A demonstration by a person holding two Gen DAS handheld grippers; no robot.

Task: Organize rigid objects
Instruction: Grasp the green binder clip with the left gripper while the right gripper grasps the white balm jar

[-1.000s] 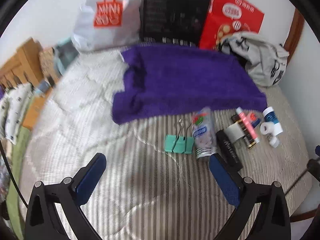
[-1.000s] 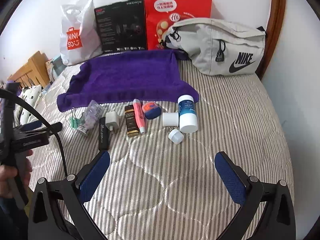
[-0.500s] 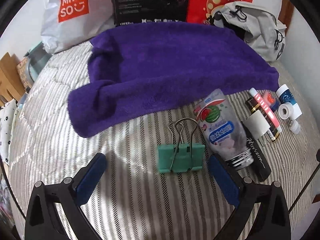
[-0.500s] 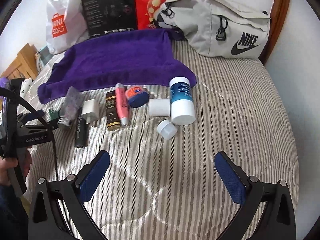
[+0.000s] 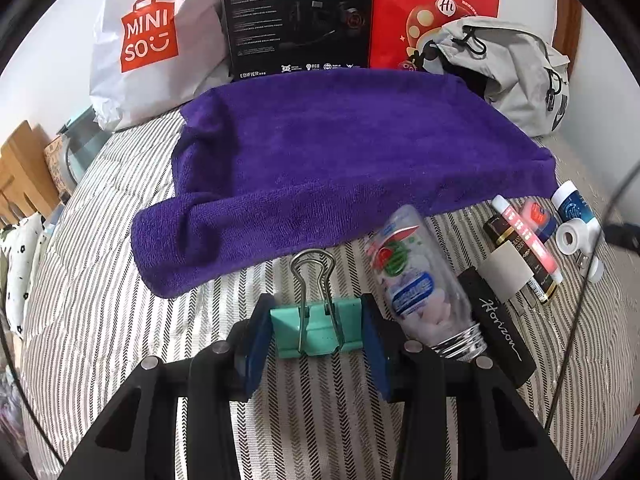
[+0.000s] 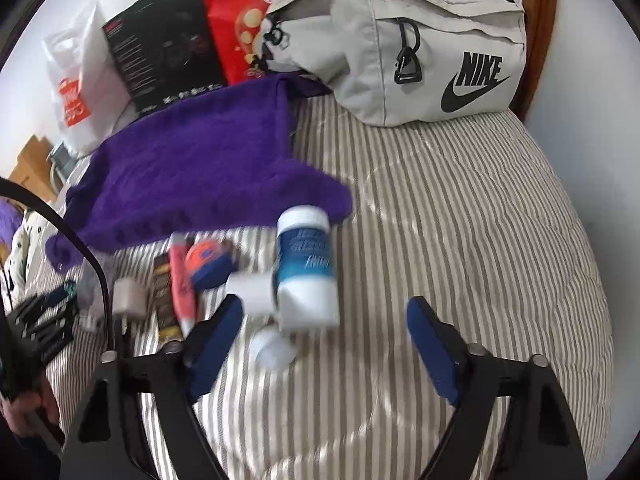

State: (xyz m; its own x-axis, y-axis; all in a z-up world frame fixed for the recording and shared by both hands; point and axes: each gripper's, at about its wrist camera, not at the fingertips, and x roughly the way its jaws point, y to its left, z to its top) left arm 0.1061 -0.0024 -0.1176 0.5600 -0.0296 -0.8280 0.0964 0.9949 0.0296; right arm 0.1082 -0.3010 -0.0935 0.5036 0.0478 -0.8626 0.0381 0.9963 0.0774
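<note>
My left gripper (image 5: 316,326) is shut on a green binder clip (image 5: 320,332) that lies on the striped bedcover, its wire handles pointing away from me. A clear bottle of sweets (image 5: 424,280) lies just to its right, beside a black tube (image 5: 500,328). My right gripper (image 6: 325,303) is open low over the bed. A blue-and-white jar (image 6: 306,268) lies on its side just ahead, between the fingers, without touching the pads. A white tape roll (image 6: 252,292) and a small white cap (image 6: 274,348) sit near the left finger. The right view is blurred.
A purple towel (image 5: 340,168) is spread behind the row of items. A pink tube (image 6: 182,280), an orange-blue tin (image 6: 208,260) and a white plug (image 6: 128,296) lie left of the jar. A grey Nike bag (image 6: 400,48), shopping bags and a black box (image 5: 296,16) line the wall.
My left gripper came down and forward and closed on the green binder clip. The right gripper advanced and dropped toward the blue-and-white jar, narrowing somewhat but staying open.
</note>
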